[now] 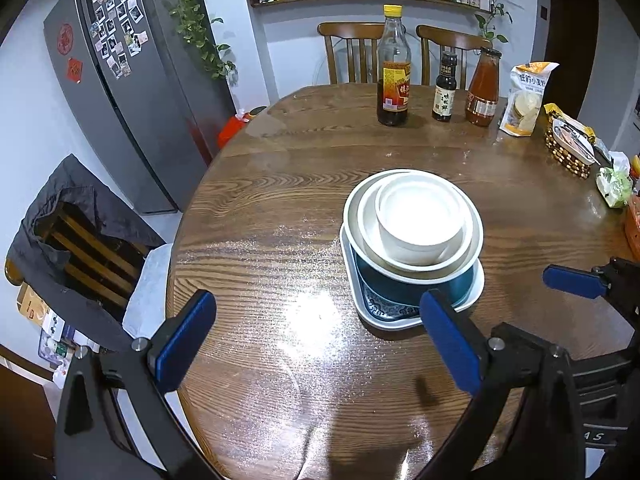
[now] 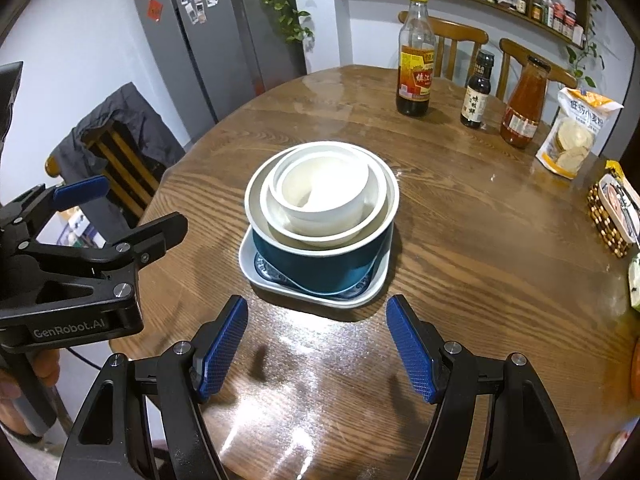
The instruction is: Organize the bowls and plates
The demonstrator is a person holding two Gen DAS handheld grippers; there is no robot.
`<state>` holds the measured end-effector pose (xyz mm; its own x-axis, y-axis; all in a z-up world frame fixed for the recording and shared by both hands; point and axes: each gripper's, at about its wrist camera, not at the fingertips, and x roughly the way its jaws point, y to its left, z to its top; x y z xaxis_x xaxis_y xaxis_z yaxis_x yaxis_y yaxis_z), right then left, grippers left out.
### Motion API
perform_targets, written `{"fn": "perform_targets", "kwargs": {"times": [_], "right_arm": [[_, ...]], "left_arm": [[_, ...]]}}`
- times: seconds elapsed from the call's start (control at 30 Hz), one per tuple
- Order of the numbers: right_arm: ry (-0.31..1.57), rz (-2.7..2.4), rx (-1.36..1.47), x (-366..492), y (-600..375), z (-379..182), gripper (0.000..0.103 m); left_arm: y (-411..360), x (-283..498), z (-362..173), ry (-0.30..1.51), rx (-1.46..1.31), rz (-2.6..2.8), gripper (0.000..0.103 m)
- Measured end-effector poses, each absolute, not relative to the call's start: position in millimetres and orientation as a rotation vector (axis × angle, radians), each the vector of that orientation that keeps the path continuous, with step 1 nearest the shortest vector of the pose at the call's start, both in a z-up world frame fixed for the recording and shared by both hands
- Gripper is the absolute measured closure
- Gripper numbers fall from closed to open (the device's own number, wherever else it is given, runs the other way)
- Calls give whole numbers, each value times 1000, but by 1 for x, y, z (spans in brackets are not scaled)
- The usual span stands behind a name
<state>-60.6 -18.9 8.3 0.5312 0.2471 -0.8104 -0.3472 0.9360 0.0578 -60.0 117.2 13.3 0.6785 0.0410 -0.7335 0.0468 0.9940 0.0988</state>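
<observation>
Hovering short of the stack, the left claw [image 1: 318,338] and the right claw [image 2: 316,346] both gape wide and hold nothing. On the desk [image 2: 460,240] sits the nested pile: a small white bowl [image 2: 324,190] inside a wider white bowl [image 2: 320,232], inside a blue bowl [image 2: 320,270], all resting on a square plate [image 2: 256,268] with a blue patterned centre. The stack looks essentially organized. If any adjustment remains, nudging the plate's rim low and level from both sides would likely avoid tipping the bowls.

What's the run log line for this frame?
left gripper: open, empty | right gripper: open, empty | bowls: nested on tray | table
</observation>
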Motion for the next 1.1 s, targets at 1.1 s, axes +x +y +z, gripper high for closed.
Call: {"fn": "perform_targets", "kwargs": {"times": [1.1], "right_arm": [[967, 361, -132, -51, -11, 3, 30]], "left_arm": [[118, -51, 7, 848, 120, -19, 1]]}}
